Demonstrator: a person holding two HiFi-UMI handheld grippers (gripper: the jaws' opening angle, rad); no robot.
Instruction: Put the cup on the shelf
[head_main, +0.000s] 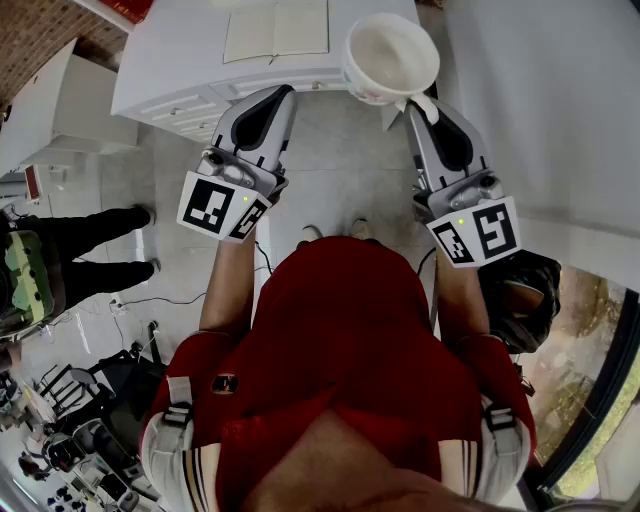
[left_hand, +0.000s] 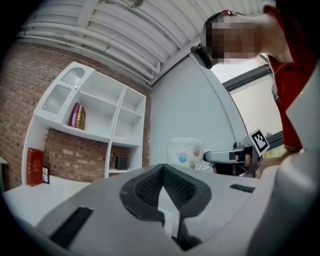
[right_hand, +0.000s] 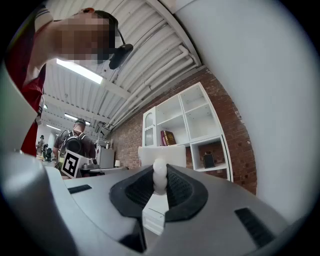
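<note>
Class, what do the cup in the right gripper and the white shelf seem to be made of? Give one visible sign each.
The cup: probably glazed ceramic; white, smooth, thick rounded rim, coloured print on its side. The shelf: likely painted wood or board, matt white; flat panels with square edges. Looks alone cannot confirm either.

Lab-like workshop: brick wall, exposed ceiling pipes, floor equipment.
</note>
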